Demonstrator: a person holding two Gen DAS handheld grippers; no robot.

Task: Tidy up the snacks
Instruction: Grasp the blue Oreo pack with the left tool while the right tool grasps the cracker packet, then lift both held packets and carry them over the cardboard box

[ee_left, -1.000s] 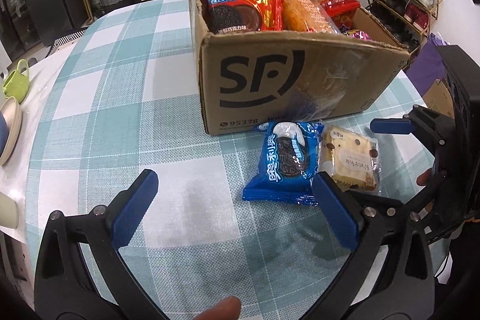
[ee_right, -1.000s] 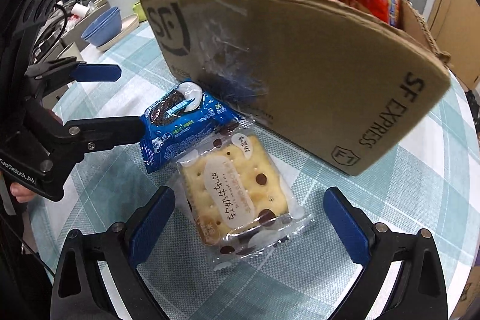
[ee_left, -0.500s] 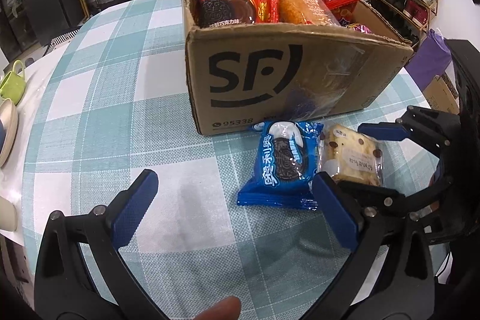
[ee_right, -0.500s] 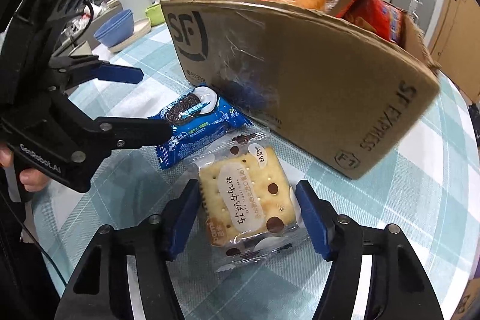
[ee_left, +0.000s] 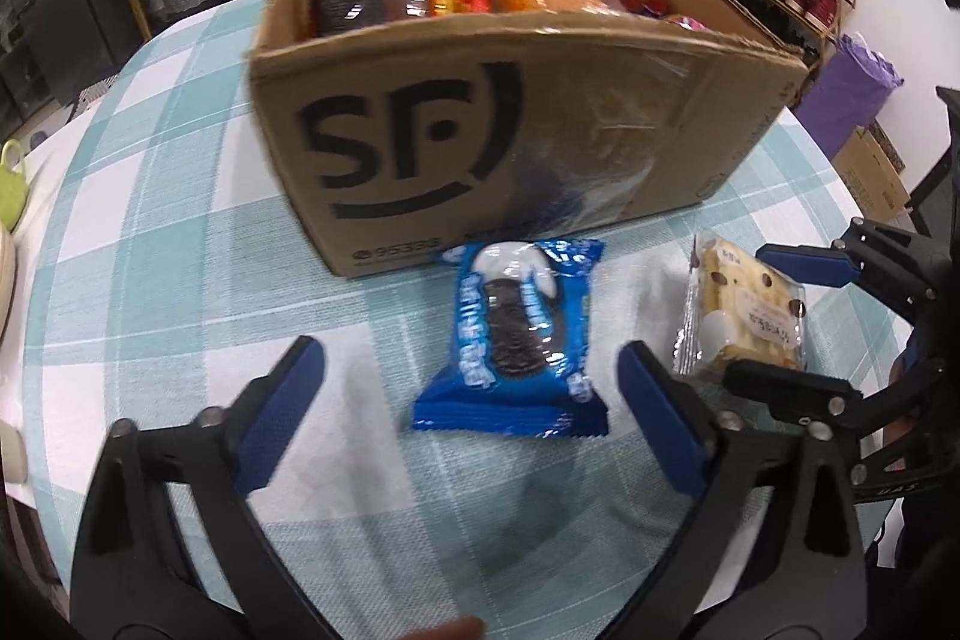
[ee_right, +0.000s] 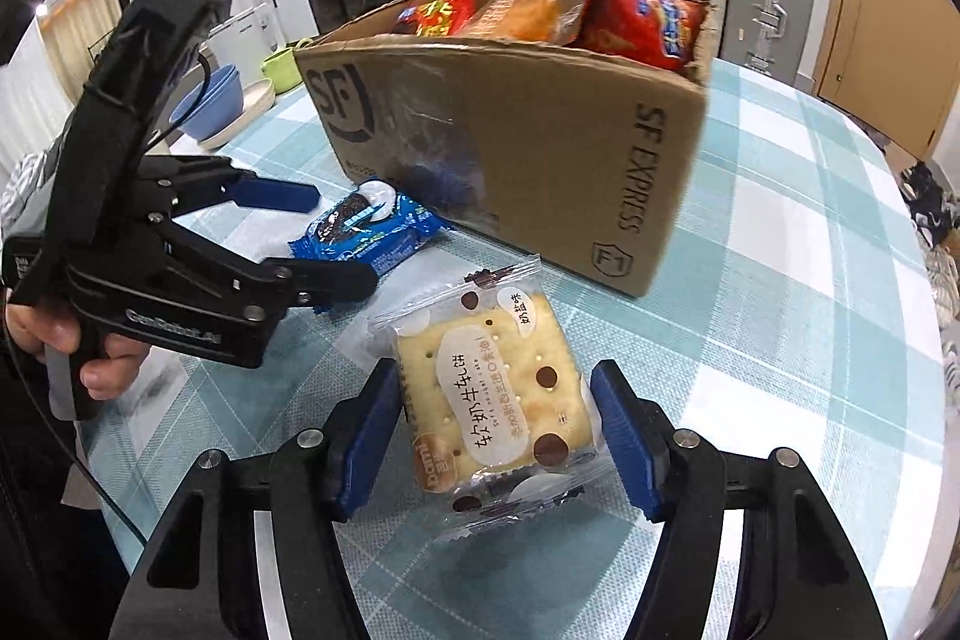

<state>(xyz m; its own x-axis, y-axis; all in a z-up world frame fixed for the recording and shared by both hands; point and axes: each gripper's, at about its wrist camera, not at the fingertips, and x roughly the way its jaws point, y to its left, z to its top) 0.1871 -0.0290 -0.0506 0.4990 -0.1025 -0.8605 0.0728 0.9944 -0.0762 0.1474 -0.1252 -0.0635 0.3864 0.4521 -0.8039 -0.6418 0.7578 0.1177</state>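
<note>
Right tongs pinch the cracker packet by its side edges, just off the surface. It looks light, crinkly and brittle inside, so a gentle edge grip suits.

Left tongs are closing, spread around the blue cookie pack, not touching. It lies at 6 o'clock of the cardboard box, slippery foil; take it across its sides.

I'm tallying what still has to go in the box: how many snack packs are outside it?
2. The blue cookie pack lies on the tablecloth between the closing left gripper jaws; the cracker pack is clamped in the right gripper. None seem hidden.
</note>
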